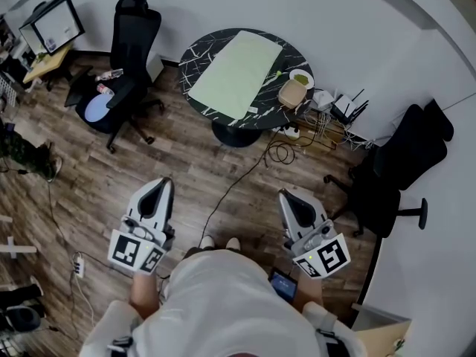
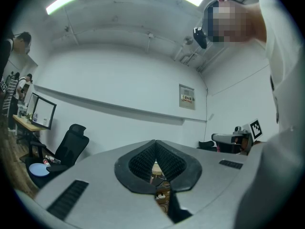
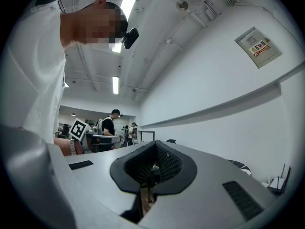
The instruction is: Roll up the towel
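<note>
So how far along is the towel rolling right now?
Done: nothing yet. The towel lies flat and unrolled on the table.
In hand: nothing. The left gripper and right gripper are both shut and empty, held over the floor, short of the table.
Left: the whole job, probably stepping up, gripping an edge and rolling it.

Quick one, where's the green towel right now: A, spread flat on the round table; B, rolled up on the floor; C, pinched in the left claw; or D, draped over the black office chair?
A: the light green towel lies open and flat on the round black table, while the left claw and right claw are shut and empty, well short of the table.
</note>
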